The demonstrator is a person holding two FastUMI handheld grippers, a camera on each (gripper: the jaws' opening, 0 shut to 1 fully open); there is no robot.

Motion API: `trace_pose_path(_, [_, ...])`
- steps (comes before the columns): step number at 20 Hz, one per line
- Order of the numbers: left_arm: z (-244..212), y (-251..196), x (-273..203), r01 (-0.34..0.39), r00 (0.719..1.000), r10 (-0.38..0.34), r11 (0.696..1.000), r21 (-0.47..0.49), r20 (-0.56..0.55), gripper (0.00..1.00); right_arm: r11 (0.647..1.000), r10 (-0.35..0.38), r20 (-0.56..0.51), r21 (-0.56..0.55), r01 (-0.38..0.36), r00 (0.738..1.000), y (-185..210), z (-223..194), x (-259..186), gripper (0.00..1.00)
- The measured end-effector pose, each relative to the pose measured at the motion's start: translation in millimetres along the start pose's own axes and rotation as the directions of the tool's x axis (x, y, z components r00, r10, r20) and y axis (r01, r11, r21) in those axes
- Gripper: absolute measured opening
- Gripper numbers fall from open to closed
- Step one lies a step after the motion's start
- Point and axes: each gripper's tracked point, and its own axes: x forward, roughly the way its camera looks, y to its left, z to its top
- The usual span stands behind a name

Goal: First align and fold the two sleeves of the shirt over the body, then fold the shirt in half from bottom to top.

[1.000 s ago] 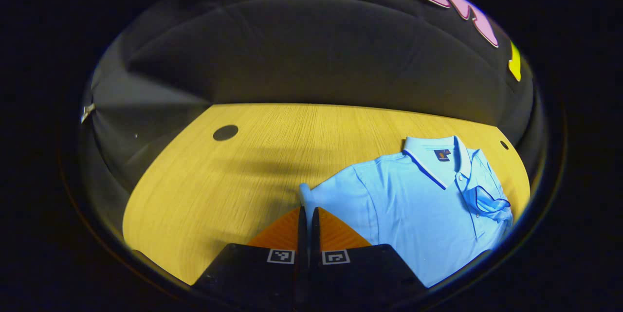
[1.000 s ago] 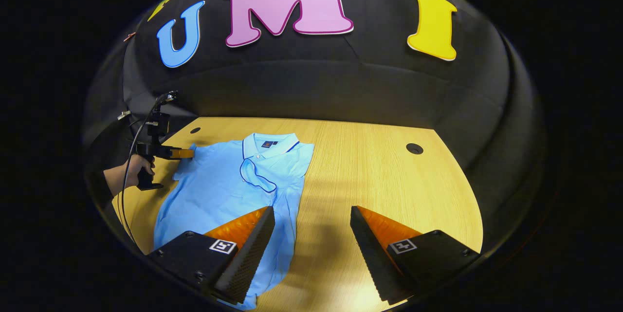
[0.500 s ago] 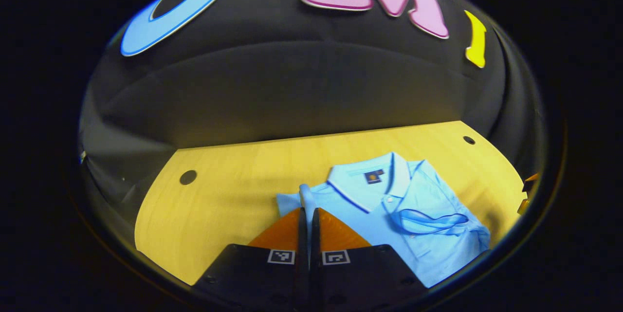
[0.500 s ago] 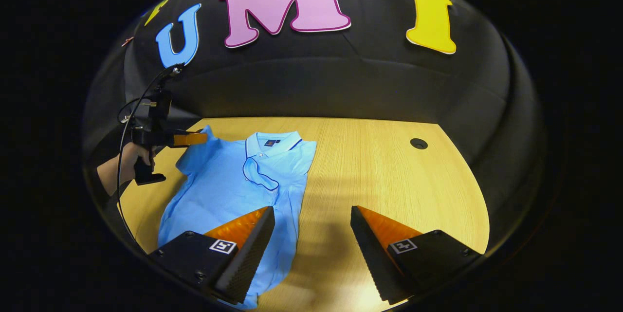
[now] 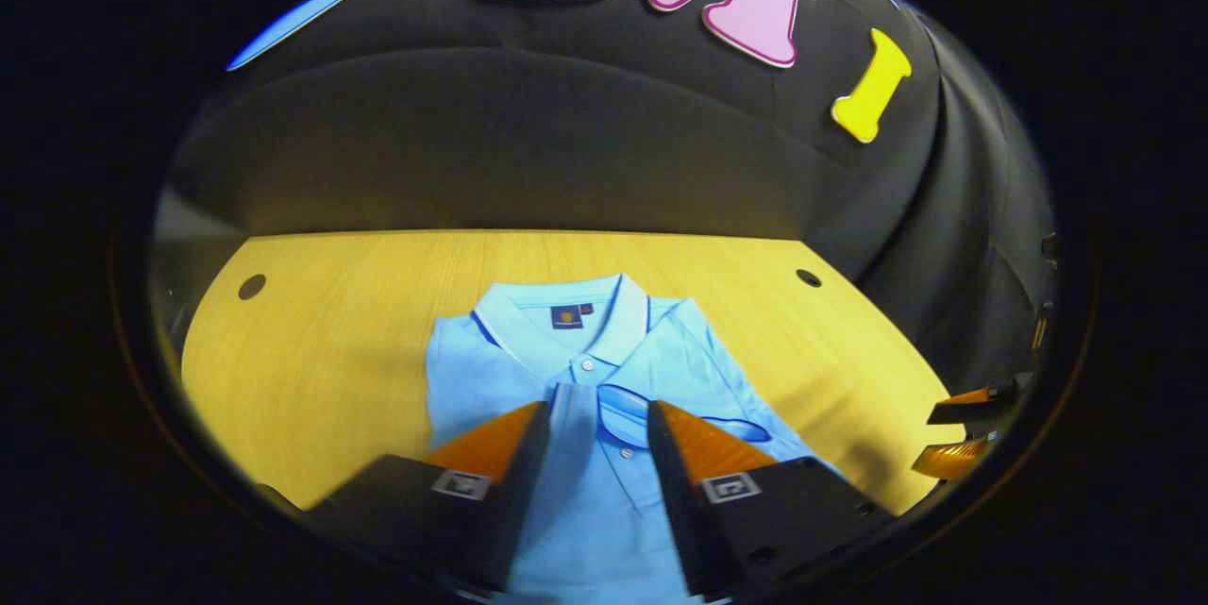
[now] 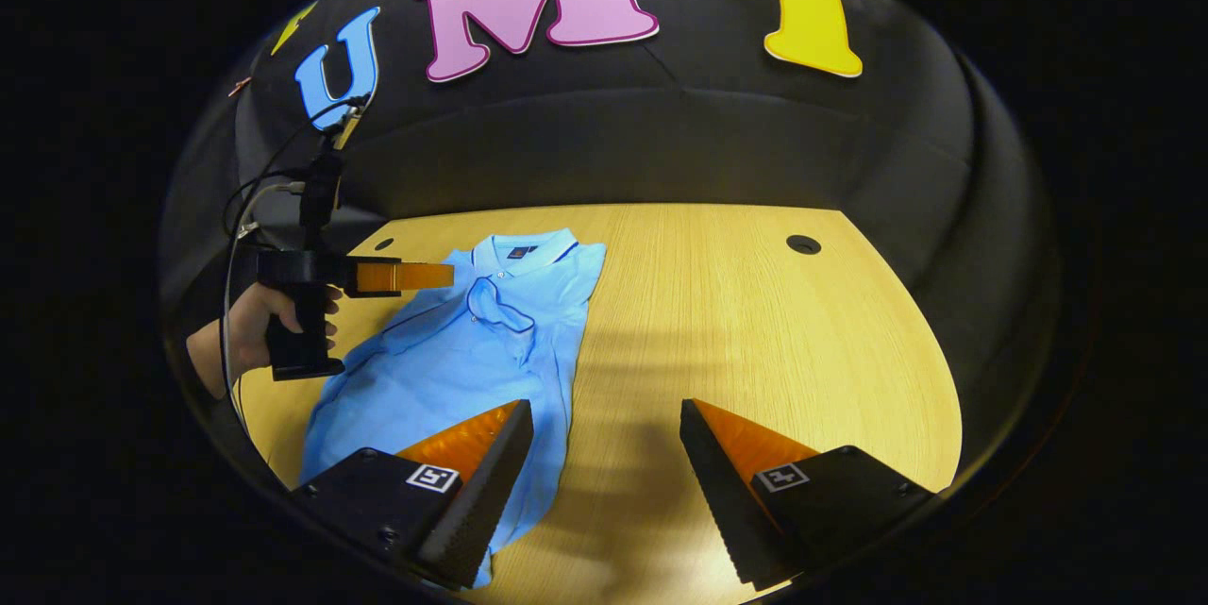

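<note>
soft blue polo shirt [image 5: 576, 369] flat on woodgrain table [image 5: 321, 341].

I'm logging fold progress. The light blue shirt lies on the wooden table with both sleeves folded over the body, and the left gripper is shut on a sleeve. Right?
One thing is wrong: the left gripper is open, its fingers apart over the shirt with the sleeve lying loose between them, as the left gripper view shows. The shirt does lie on the wooden table with both sleeves folded over the body.

Both hand-held grippers parted: left [image 5: 592, 421] apparently less so than right [image 6: 604, 416], a hand [image 6: 260, 327] gripping the left.
</note>
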Motion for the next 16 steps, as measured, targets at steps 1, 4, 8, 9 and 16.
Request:
trace_pose_path(1, [-3,0,-12,-0.005,1.000,0.005,1.000,0.005,0.011,0.78,1.000,-0.004,-0.001,0.005,0.004,1.000,3,-4,-3,0.98])
trace_pose_path(4, [-17,4,-56,-0.033,0.999,0.032,0.999,0.020,0.037,0.98,1.000,-0.004,-0.016,0.020,0.004,1.000,17,-17,-13,1.00])
trace_pose_path(8, [-53,13,-142,-0.078,0.996,0.077,0.996,0.040,0.041,0.97,0.999,0.010,-0.030,0.047,-0.008,0.999,46,-36,-36,1.00])
trace_pose_path(9, [-63,15,-159,-0.092,0.995,0.090,0.995,0.043,0.043,0.97,0.999,0.012,-0.035,0.050,-0.010,0.999,54,-42,-41,1.00])
trace_pose_path(16, [-169,8,-242,-0.130,0.989,0.129,0.992,-0.007,-0.069,0.98,0.993,0.051,-0.112,0.114,-0.038,0.992,108,-109,-80,1.00])
